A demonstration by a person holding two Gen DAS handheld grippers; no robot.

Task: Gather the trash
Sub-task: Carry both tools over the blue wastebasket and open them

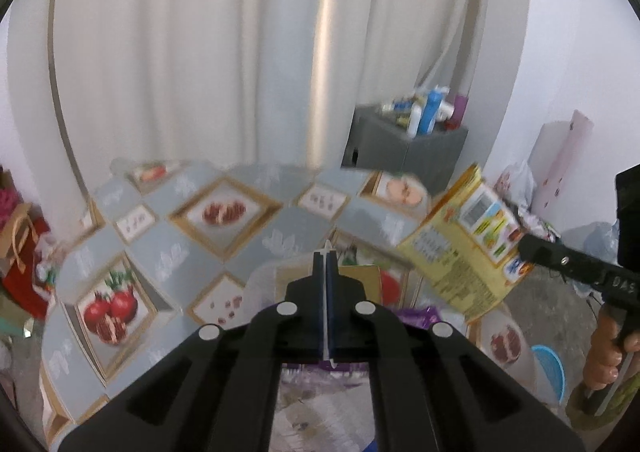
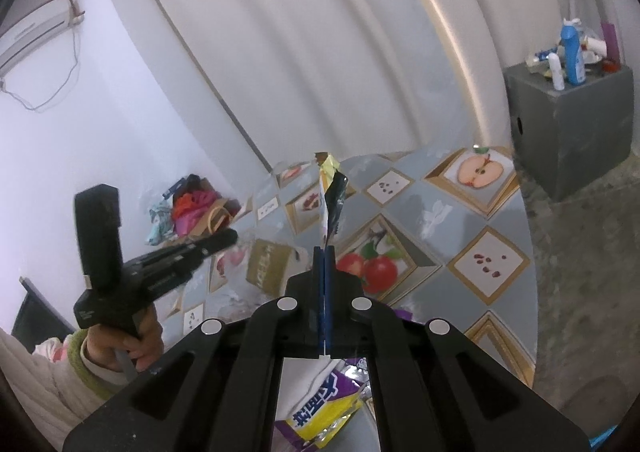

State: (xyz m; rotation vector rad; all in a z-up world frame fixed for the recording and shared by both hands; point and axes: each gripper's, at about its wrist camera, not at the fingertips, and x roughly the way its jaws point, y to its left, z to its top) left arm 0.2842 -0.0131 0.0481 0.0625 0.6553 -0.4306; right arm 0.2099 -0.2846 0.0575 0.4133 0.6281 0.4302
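The left gripper is clenched on a thin white sheet edge that runs between its pads; what the sheet belongs to cannot be told. The right gripper is clenched on a yellow carton, seen edge-on in the right wrist view and broadside in the left wrist view, where it is held tilted above the right part of the table. A purple wrapper lies below the right gripper near the table's near edge. A gold box sits further in, toward the left edge. The tablecloth carries fruit prints. Beyond the far right edge a grey cabinet holds bottles. Curtains hang behind.
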